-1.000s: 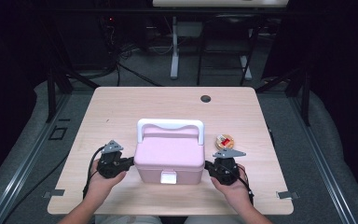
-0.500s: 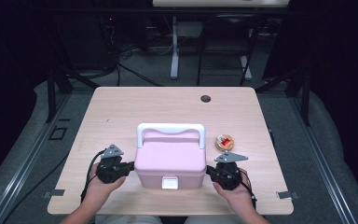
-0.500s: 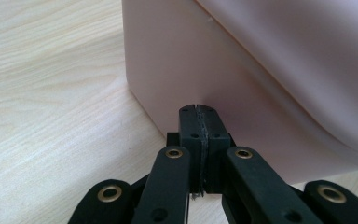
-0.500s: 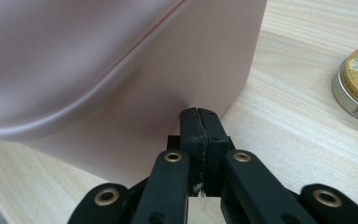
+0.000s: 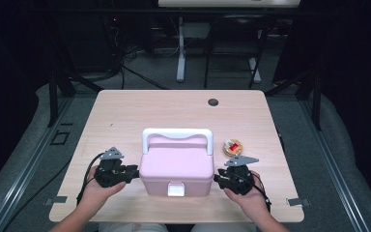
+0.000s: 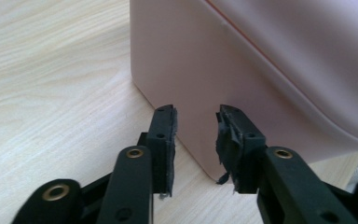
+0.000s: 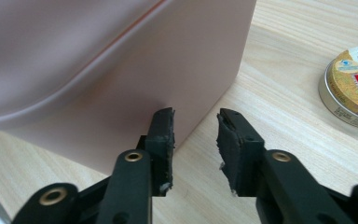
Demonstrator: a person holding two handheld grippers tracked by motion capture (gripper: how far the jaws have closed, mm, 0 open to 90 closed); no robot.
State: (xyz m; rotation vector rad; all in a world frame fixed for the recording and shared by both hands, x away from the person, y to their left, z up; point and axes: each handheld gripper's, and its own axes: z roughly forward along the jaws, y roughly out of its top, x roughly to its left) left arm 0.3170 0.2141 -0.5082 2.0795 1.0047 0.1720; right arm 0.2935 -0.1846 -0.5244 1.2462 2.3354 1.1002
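High view: fixed above the person's side, looking forward and down over the whole counter (image 5: 125, 116). Each gripper view sits low, looking along its own jaws, very close to a side wall of the pink box (image 5: 176, 166). All three share that box.

A pale pink plastic box (image 5: 176, 166) sits upright near the front middle of a light wooden table (image 5: 125, 116). Its lid is shut, with a small white latch (image 5: 175, 189) on the front face (the side nearest the person) and a white carrying handle (image 5: 177, 135) standing up along the back edge. Its corners are rounded.
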